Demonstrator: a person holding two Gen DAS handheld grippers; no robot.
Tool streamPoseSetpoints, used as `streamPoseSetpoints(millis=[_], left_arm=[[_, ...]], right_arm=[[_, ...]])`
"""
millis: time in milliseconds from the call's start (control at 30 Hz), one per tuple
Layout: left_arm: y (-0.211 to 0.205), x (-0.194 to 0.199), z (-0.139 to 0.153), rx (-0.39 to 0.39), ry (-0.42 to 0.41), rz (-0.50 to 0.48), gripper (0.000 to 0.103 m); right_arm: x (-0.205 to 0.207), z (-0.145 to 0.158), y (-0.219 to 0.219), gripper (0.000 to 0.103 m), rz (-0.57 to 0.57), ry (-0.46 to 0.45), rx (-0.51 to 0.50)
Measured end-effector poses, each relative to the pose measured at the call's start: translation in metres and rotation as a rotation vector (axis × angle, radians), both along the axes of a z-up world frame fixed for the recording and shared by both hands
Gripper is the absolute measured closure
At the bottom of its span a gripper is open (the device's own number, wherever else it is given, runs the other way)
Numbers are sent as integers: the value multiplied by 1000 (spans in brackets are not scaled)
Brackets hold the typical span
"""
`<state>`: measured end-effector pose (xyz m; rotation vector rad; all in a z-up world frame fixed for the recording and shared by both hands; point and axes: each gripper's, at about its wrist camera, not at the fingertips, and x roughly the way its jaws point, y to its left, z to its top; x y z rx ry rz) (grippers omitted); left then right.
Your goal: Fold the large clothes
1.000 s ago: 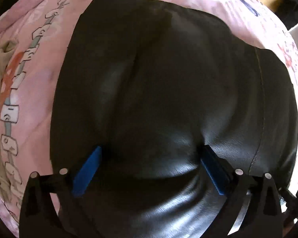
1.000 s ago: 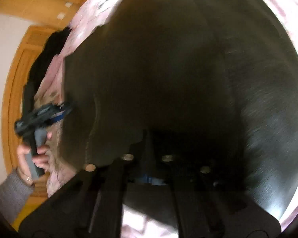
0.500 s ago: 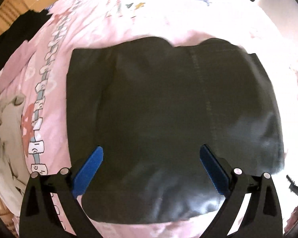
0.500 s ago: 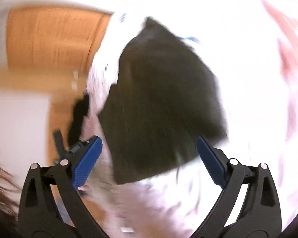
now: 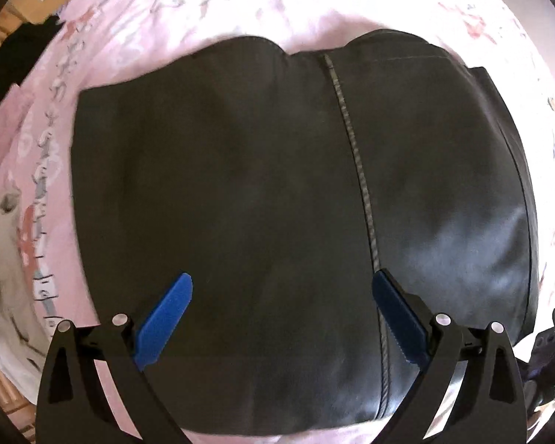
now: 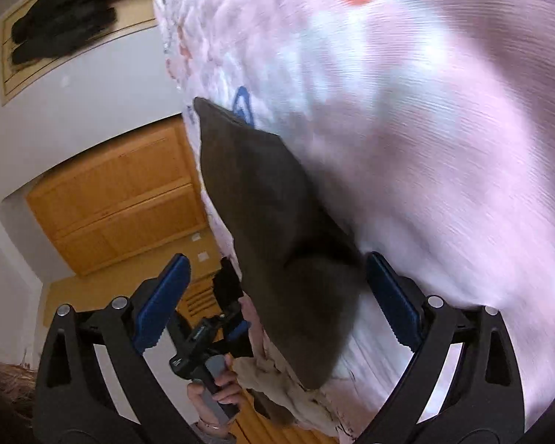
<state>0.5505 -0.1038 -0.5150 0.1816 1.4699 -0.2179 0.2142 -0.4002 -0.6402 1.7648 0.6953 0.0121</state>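
Both grippers, left gripper and right gripper, are holding jaws wide, gripping nothing, above the black garment lying folded on the pink bed.

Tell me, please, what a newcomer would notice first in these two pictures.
First comes the black leather-like garment, folded into a thick block in the middle of the pink printed bedsheet, a zipper running down its right half. The left gripper hangs open above it, touching nothing. In the right wrist view, orange wooden doors stand beyond the bed.
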Motion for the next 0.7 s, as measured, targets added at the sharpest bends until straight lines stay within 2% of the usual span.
streamPoseSetpoints(millis=[100,167,200,233,267,333,400,467,533,567,600,633,700], left_arm=[[3,9,-11,-44,31,65,8],[6,12,-17,-80,55,114,8],[7,12,-19,-87,60,130,8],[9,12,-21,-97,62,147,8],[10,11,-22,-105,64,158,8],[11,7,-20,-112,53,170,14],[14,0,-16,-135,57,190,37],[23,-12,-10,-173,61,244,48],[30,-24,-7,-166,80,298,54],[34,-31,-8,-178,107,324,64],[35,-35,-6,-192,122,342,70],[38,-41,-7,-190,129,368,71],[42,-49,-11,-143,109,404,89]], right_arm=[[26,-4,3,9,94,29,-60],[37,3,0,10,109,15,-118],[45,12,2,28,147,17,-202],[50,18,5,59,187,9,-256],[54,27,8,69,223,-5,-302],[56,36,10,77,238,-29,-311],[59,49,14,80,260,-36,-346],[60,59,18,82,265,-46,-361],[72,71,24,84,266,-65,-376],[75,77,27,84,268,-82,-381],[77,81,26,85,269,-94,-384],[81,89,30,85,276,-115,-393],[93,102,36,85,298,-131,-424]])
